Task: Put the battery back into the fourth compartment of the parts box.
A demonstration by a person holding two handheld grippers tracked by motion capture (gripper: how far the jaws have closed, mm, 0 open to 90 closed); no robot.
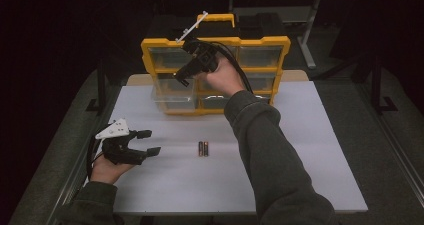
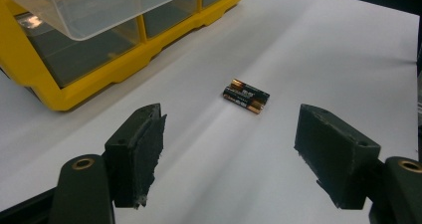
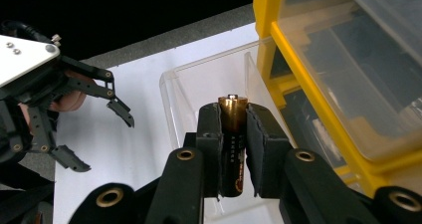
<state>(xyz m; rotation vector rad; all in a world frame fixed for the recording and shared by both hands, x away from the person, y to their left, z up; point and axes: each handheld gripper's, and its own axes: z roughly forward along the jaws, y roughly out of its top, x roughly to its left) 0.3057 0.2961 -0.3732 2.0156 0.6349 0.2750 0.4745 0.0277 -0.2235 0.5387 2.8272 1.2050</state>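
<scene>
My right gripper (image 3: 233, 149) has its fingers pinching a battery (image 3: 233, 134) at mid-frame over the pulled-out clear drawer (image 3: 199, 84). It's light, stiff and slick, so I'd grip mid-barrel. My left gripper (image 2: 229, 154), fingers spread, faces two batteries (image 2: 246, 95) on the counter (image 2: 318, 50).

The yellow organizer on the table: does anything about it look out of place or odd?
One clear drawer of the yellow organizer is pulled out at the lower left, while the others sit closed. The right gripper holds a battery above it. Two batteries lie loose on the table.
</scene>
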